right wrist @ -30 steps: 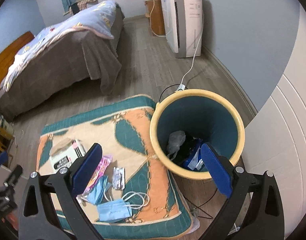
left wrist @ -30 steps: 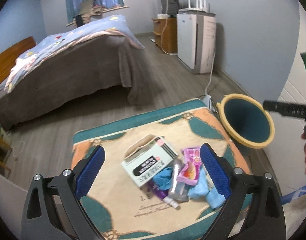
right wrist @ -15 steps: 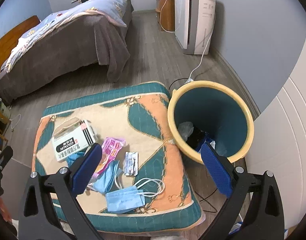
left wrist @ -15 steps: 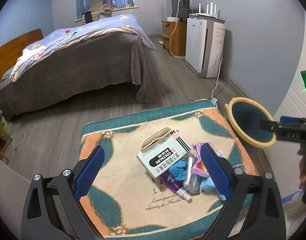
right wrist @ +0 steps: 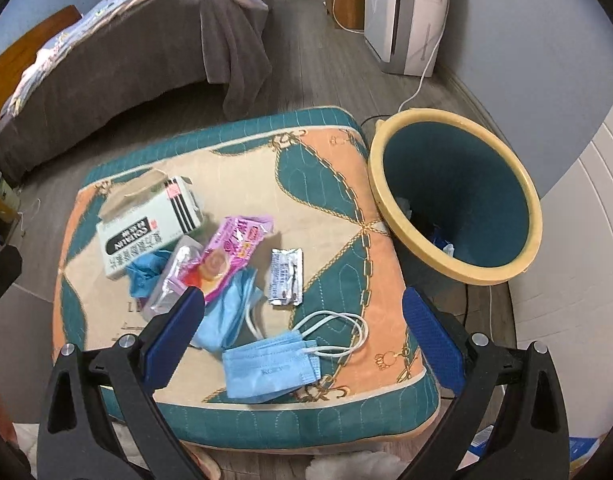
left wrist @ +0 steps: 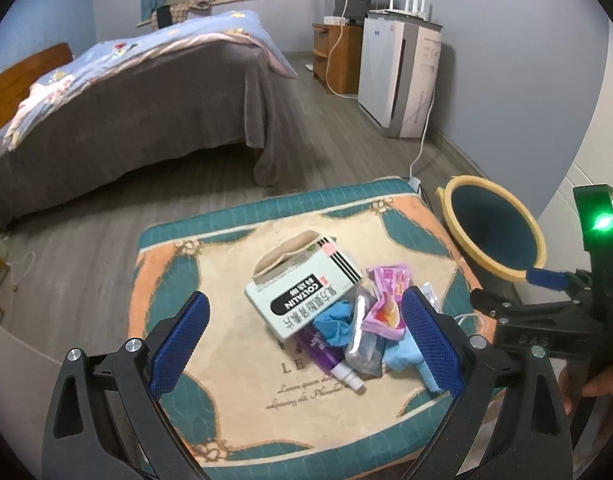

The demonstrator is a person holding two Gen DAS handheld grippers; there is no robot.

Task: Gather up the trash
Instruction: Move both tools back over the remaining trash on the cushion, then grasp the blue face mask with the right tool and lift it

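Trash lies in a heap on a teal and orange cushion [right wrist: 334, 184]: a torn white medicine box [right wrist: 146, 230], a pink wrapper [right wrist: 230, 250], a foil sachet [right wrist: 285, 276], blue face masks [right wrist: 270, 372], a purple tube [left wrist: 326, 354] and crumpled blue material [left wrist: 333, 322]. A teal bin with a yellow rim [right wrist: 454, 200] stands right of the cushion, some litter at its bottom. My left gripper [left wrist: 306, 340] hangs open above the heap. My right gripper [right wrist: 302, 336] is open over the cushion's near edge, above the masks, holding nothing.
A bed with a grey cover [left wrist: 146, 92] fills the far left. A white appliance [left wrist: 398, 80] and a wooden cabinet [left wrist: 338, 58] stand along the right wall, with a white cable [right wrist: 418, 92] running along the floor near the bin. A pale curved wall [right wrist: 578, 240] rises right of the bin.
Both grippers have drawn back and left from the bin toward the cushion. The right view now centres on the trash heap instead of the bin. Both stayed open and empty.
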